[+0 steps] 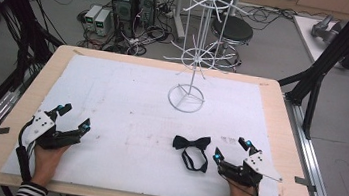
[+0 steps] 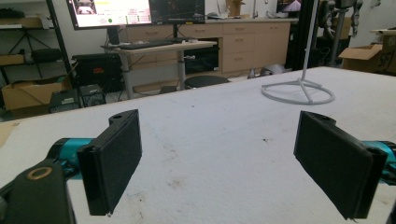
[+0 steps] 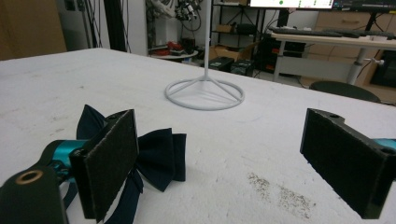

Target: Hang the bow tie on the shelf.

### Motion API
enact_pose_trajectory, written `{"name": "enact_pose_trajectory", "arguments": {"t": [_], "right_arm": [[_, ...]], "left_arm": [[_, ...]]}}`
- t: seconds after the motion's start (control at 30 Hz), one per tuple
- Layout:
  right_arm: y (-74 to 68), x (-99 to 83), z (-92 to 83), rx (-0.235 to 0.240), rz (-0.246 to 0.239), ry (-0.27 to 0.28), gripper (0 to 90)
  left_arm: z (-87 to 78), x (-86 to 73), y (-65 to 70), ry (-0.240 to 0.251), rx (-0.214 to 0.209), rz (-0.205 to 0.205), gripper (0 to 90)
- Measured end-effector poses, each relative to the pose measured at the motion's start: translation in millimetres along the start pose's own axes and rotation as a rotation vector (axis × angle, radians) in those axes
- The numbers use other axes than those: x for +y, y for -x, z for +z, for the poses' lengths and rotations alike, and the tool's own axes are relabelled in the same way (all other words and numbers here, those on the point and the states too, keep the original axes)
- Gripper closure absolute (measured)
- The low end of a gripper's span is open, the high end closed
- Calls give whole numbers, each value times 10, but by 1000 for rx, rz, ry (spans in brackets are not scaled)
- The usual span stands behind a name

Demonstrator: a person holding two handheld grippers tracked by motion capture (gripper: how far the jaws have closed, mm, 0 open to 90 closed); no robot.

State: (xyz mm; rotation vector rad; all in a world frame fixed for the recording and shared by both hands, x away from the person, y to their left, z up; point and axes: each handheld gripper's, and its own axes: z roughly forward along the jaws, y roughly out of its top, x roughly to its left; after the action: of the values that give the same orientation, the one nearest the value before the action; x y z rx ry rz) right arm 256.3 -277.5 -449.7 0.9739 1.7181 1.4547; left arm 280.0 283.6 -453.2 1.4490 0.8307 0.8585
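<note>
Bench (image 1: 18, 124) with a white foam sheet (image 1: 126, 107) on top, and a white wire rack (image 1: 195, 55) standing on its ring base toward the far middle. Bow tie (image 1: 192, 143) lies flat on the sheet at the near right, wings running left-right, with its strap loop (image 1: 194, 161) trailing toward the person. Right gripper (image 1: 231, 150) sits just beside it, jaws wide apart, nothing between them. In the right gripper view the bow tie (image 3: 156, 156) lies just off the left jaw, partly behind it, not in the gap. Left gripper (image 1: 73, 118) is well apart from the tie across the sheet, jaws also spread and empty. The right hand is clearly nearer, so I'd guess the pick needs a short shift leftward to bring the knot between the jaws.
</note>
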Motion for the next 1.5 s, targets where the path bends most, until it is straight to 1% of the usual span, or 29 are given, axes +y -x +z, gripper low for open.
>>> {"name": "enact_pose_trajectory", "arguments": {"t": [0.13, 0.2, 0.23, 0.3, 0.43, 0.47, 0.57, 0.63, 0.67, 0.7, 0.73, 0.77, 0.8, 0.83, 0.9, 1.0, 1.07, 1.13, 1.3, 1.47, 1.5], "right_arm": [[1, 49, -21, 2, -14, 6, 104], [11, 87, -31, 2, -18, -2, 104], [9, 105, -41, 3, -11, -14, 104], [15, 123, -47, 5, -18, -10, 104], [34, 195, -74, 19, -25, -7, 104], [40, 235, -75, 29, -22, -13, 104], [43, 305, -71, 49, -33, -28, 105], [49, 331, -66, 54, -42, -34, 104], [52, 385, -58, 66, -47, -51, 105], [52, 385, -58, 66, -47, -51, 105], [64, 438, -41, 81, -49, -66, 105], [64, 438, -41, 81, -49, -66, 105], [71, 464, -31, 91, -48, -75, 104], [86, 511, -5, 107, -58, -93, 104], [94, 553, 23, 123, -73, -114, 105], [94, 603, 70, 154, -78, -151, 104], [96, 615, 90, 161, -81, -161, 105], [101, 643, 146, 187, -85, -199, 104], [135, 658, 239, 221, -82, -252, 105], [155, 657, 347, 260, -84, -328, 105], [161, 655, 371, 266, -91, -340, 105]], "left_arm": [[0, 0, -1, 1, 1, -2, 156], [0, 0, -1, -1, 1, -1, 156], [0, 0, -1, -1, 1, 0, 156], [2, 0, -1, -2, 2, 0, 156], [1, 1, -1, -2, 2, 0, 156], [1, 1, 1, -1, 2, 0, 156], [2, 1, 1, -1, 1, 0, 156], [1, 0, -1, -1, 2, -1, 156], [1, 1, -2, -2, 1, -1, 156], [1, 1, -2, -2, 1, -1, 156], [1, 1, -1, -1, 2, -1, 156], [1, 1, -1, -1, 2, -1, 156], [1, 1, -1, -2, 2, -1, 156], [1, 1, -2, -2, 1, 0, 156], [1, 1, -2, -2, 1, -2, 156], [1, 0, -3, -1, 1, -2, 156], [1, 1, -3, -1, 1, -2, 156], [1, 1, -2, -1, 1, -1, 156], [2, 1, -4, -2, 1, -4, 156], [2, 1, -5, -2, 1, -3, 156], [2, 1, -5, -2, 1, -3, 156]]}}
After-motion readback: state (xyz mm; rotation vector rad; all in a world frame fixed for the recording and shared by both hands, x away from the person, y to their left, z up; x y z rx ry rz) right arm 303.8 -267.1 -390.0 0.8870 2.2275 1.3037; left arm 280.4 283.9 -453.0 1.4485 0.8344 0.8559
